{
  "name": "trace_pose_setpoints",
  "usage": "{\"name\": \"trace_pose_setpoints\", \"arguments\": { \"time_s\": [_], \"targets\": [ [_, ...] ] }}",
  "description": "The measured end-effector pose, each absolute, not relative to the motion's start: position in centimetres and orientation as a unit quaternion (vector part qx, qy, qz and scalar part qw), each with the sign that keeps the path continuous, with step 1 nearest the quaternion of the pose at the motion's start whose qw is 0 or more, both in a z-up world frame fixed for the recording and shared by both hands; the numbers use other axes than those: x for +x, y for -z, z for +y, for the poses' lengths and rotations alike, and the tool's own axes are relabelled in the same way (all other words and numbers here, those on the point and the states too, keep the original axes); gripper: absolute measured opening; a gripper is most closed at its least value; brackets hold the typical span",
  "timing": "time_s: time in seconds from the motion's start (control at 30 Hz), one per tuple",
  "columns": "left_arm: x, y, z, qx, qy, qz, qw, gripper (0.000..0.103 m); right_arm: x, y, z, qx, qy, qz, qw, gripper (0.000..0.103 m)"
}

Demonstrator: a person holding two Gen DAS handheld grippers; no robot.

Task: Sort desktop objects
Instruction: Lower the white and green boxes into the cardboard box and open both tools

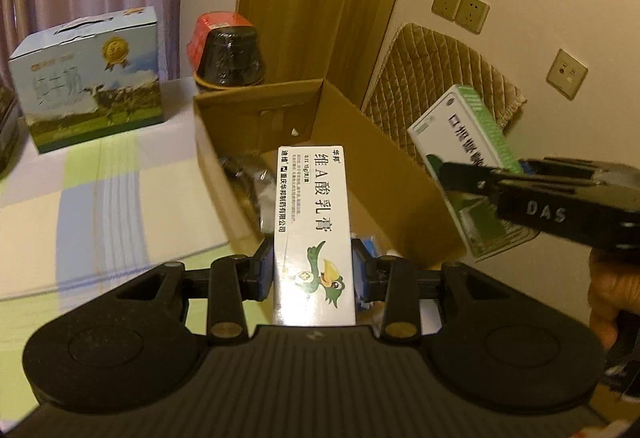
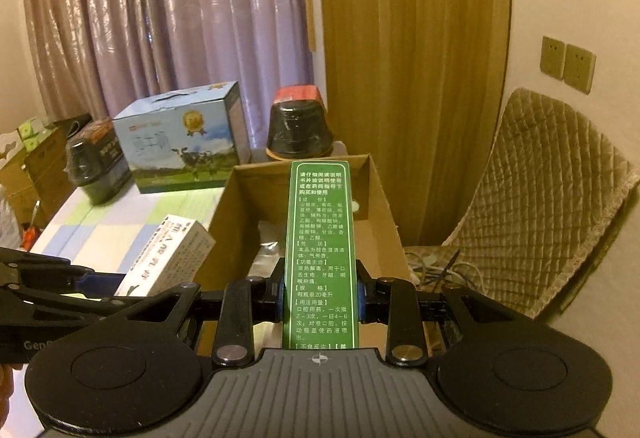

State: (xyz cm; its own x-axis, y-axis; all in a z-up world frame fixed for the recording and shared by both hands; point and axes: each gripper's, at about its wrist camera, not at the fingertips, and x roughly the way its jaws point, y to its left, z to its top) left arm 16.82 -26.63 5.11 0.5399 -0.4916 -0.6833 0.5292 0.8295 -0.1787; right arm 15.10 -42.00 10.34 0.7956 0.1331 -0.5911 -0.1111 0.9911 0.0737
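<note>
1. Your left hand-held gripper (image 1: 314,270) is clamped on a white carton (image 1: 314,226), a long flat cardboard pack with black Chinese print and a green cartoon duck near its lower end. It points forward over the near edge of the cardboard box (image 1: 400,173).
2. Your right hand-held gripper (image 2: 320,294) is closed on a green carton (image 2: 320,250), its narrow side panel facing the camera, dark green with fine white text. It sticks out over the open box (image 2: 380,205) too.
3. From the left wrist view, the green carton (image 1: 460,141) shows a white face with a green edge and hangs tilted just beside the box's right wall, held by the right hand-held gripper (image 1: 472,189).
4. Count: two cartons, one per gripper; one open box of plain brown corrugated board, with dim, shiny wrapped items inside that are too blurred to name.
5. On the desk (image 1: 100,189), under a pastel checked cloth, stand one blue milk case (image 1: 88,77) with a cow picture and two black film-wrapped tubs (image 2: 300,129) (image 2: 86,165).
6. A quilted tan cushion (image 2: 540,197) leans against the wall, right of the box.
</note>
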Motion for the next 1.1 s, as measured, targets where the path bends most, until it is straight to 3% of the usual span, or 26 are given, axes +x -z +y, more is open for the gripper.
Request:
{"name": "trace_pose_setpoints", "arguments": {
  "time_s": [0.3,0.37,0.7,0.83,0.9,0.93,0.97,1.1],
  "targets": [
    [20.1,-3.7,-30.0,0.024,0.291,0.391,0.873,0.034,17.5,-8.9,-43.4,0.032,-0.059,0.321,0.945,0.028],
    [20.4,-3.6,-30.0,0.023,0.286,0.384,0.878,0.045,17.7,-8.6,-43.6,0.032,-0.058,0.324,0.944,0.028],
    [19.8,-3.6,-27.4,0.03,0.264,0.377,0.887,0.045,18.4,-8.0,-43.2,0.038,-0.064,0.335,0.939,0.028],
    [19.4,-3.5,-26.6,0.025,0.259,0.378,0.889,0.05,19.0,-8.2,-42.8,0.046,-0.068,0.328,0.941,0.028],
    [19.3,-3.5,-26.3,0.025,0.257,0.377,0.89,0.052,19.2,-8.3,-42.8,0.058,-0.072,0.323,0.942,0.04],
    [19.3,-3.6,-26.2,0.025,0.254,0.377,0.89,0.055,19.2,-8.5,-42.9,0.066,-0.07,0.319,0.943,0.058],
    [19.3,-3.6,-26.0,0.023,0.253,0.377,0.891,0.058,19.1,-8.6,-43.0,0.072,-0.07,0.315,0.944,0.065],
    [18.8,-3.8,-25.3,0.023,0.247,0.372,0.895,0.07,18.2,-8.7,-43.3,0.076,-0.065,0.318,0.943,0.065]
  ]
}}
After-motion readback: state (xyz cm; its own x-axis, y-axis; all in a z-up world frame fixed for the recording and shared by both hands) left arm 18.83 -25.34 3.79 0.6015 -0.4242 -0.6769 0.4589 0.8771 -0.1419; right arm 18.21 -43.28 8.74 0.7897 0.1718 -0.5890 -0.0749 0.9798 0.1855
